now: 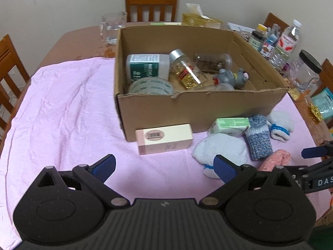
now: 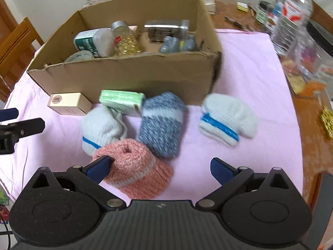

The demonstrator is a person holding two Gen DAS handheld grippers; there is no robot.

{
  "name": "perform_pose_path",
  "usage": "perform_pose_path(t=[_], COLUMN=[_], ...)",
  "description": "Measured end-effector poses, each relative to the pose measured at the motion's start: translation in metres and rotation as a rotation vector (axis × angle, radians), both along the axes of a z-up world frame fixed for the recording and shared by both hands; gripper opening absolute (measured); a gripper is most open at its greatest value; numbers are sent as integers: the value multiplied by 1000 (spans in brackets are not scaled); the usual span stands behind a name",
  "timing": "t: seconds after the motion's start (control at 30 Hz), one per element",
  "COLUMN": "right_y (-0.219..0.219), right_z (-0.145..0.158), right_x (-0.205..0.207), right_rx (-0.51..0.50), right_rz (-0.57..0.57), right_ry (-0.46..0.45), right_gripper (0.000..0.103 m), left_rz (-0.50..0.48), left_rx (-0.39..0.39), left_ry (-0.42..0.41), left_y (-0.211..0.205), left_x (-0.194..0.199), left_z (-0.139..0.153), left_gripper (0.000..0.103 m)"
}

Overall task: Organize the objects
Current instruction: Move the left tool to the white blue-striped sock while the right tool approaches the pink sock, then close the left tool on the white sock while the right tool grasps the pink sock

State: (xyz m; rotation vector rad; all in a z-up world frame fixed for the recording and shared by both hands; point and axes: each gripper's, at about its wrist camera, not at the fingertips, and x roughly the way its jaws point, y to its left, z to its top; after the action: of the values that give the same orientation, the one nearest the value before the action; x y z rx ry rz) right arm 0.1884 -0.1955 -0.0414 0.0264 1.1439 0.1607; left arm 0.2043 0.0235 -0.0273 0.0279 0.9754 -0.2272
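A cardboard box [image 1: 199,108] [image 2: 129,77] on a pink cloth holds bottles, a jar, a tape roll and a grey toy. In front of it lie a pink carton [image 1: 164,138] [image 2: 69,103], a green packet [image 1: 231,124] [image 2: 121,100], a grey-blue sock roll [image 1: 259,137] [image 2: 161,125], two white sock rolls [image 1: 280,128] [image 2: 226,118] and a pink sock roll [image 1: 274,159] [image 2: 135,166]. My left gripper [image 1: 165,167] is open above the cloth near the carton. My right gripper [image 2: 161,167] is open, its left pad touching the pink sock roll.
Wooden chairs [image 1: 152,3] surround the table. A glass mug [image 1: 112,28] stands behind the box. Bottles and jars [image 1: 285,41] [image 2: 291,18] crowd the right side, with a gold ornament [image 2: 327,120] near the edge. The cloth's left part [image 1: 62,108] is bare.
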Motion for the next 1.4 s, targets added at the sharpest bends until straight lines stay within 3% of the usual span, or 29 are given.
perform_pose_path(t=[0.4,0.63,1.13,1.23,1.4], right_y=[-42,-65,-73,-79,-74], right_z=[7,-6,-10,-7,-9], right_x=[-39,-57,-64,-63,-60], right_rx=[-42,-133,-325,-293,-67], right_rz=[-127,-181,-144,-161,-121], right_ry=[-12,25,28,29,62], right_gripper=[103,103,103,103,103], left_rz=[-110,-146,-131,-131,-154], left_rx=[-14,-19,-24,-27,-37], left_ry=[5,17,35,39,39], left_y=[-24,-35,-36,-39,-48], left_x=[-2,-2,-1,0,-1], left_z=[-4,-7,-13,-14,-18], left_gripper=[100,100,100,100,100])
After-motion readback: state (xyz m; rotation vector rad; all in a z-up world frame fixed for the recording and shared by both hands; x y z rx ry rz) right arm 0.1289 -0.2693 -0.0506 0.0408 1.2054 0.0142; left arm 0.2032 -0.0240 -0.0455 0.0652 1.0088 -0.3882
